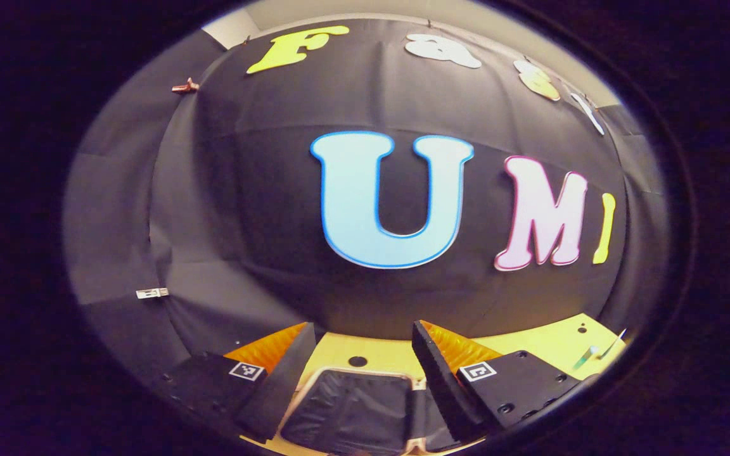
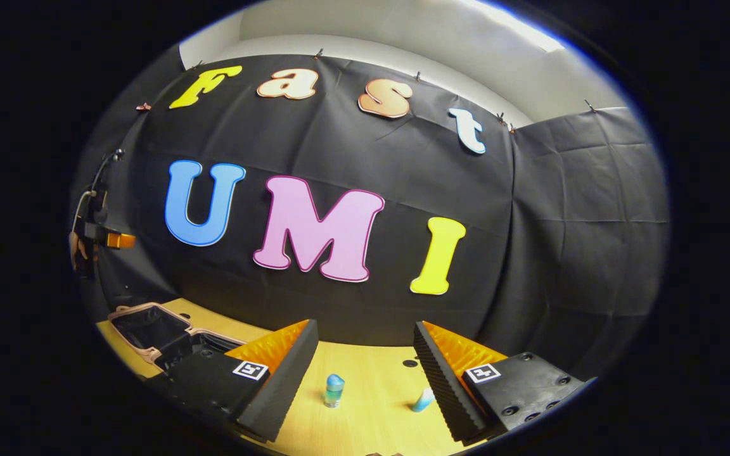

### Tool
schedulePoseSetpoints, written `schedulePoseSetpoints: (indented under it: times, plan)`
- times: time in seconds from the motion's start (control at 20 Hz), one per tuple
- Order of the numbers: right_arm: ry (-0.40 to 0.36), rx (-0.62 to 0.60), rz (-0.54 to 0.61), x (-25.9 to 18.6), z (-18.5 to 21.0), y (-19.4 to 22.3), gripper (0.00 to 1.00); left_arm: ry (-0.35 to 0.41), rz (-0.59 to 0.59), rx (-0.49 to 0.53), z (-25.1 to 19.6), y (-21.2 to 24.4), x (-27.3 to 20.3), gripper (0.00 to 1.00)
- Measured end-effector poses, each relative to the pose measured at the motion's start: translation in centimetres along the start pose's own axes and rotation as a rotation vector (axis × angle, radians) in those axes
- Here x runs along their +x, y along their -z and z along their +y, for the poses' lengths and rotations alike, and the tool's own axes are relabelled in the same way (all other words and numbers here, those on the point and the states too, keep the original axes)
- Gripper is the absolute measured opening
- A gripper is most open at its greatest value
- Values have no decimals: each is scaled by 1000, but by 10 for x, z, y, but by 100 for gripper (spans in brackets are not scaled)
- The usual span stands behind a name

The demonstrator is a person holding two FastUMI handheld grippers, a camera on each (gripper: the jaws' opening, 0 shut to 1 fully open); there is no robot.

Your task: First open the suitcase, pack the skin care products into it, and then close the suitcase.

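Suitcase open, bottles out on the table, both grippers held up and empty.

The left gripper (image 1: 358, 373) has its fingers spread wide, and the open suitcase (image 1: 352, 411) lies between and below them on the wooden table (image 1: 549, 345). The right gripper (image 2: 362, 373) is spread too; a small upright bottle (image 2: 334, 389) stands between its fingers, and a second bottle (image 2: 422, 399) leans just beside the right-hand finger. The suitcase sits off past its left finger.

Your left gripper view looks forward, close above the open suitcase (image 1: 349, 405); your right gripper view faces the wall farther right. Both share suitcase and table (image 2: 371, 386).
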State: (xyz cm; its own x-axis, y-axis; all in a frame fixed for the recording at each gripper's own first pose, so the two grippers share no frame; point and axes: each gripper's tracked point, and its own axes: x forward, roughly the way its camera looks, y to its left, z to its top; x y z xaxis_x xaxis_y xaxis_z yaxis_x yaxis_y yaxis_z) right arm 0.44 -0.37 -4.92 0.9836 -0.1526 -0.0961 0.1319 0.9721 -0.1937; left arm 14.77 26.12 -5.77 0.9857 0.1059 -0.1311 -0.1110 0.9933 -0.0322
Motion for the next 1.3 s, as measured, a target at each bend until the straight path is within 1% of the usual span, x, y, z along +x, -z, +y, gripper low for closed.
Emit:
schedulePoseSetpoints:
  times: [0.05, 0.1, 0.15, 0.25, 0.4, 0.45, 0.5, 0.65, 0.75, 0.8, 0.95, 1.15, 1.3]
  plan:
    - [12, -2, -2, 1, -7, 0, 94, 58, -13, 2, -36, 5, -6, 96]
    - [26, -4, 3, 1, -15, 3, 96, 101, -23, 2, -65, 19, -11, 96]
    - [35, -1, 14, 1, -21, 7, 95, 130, -15, -4, -93, 32, -16, 96]
    - [36, 9, 29, -1, -32, 14, 96, 186, 23, -16, -146, 65, -33, 96]
    - [47, -16, 55, 1, -52, 33, 95, 260, 99, -47, -223, 115, -49, 96]
    - [50, -26, 63, 2, -58, 39, 96, 290, 124, -50, -254, 133, -53, 96]
    - [51, -32, 73, 3, -63, 48, 96, 314, 139, -45, -276, 148, -56, 96]
    - [39, -21, 120, 11, -76, 79, 96, 429, 200, -25, -353, 195, -60, 96]
    - [27, -5, 144, 19, -85, 100, 96, 475, 259, -10, -389, 230, -56, 96]
    - [21, -3, 155, 22, -89, 110, 96, 495, 271, 4, -407, 243, -51, 96]
    - [-2, 8, 208, 38, -99, 151, 96, 538, 313, 59, -450, 283, -32, 96]
    - [-19, 49, 307, 59, -107, 212, 96, 502, 366, 84, -484, 320, 10, 96]
    - [-30, 71, 390, 78, -110, 259, 97, 464, 429, 97, -495, 344, 34, 95]
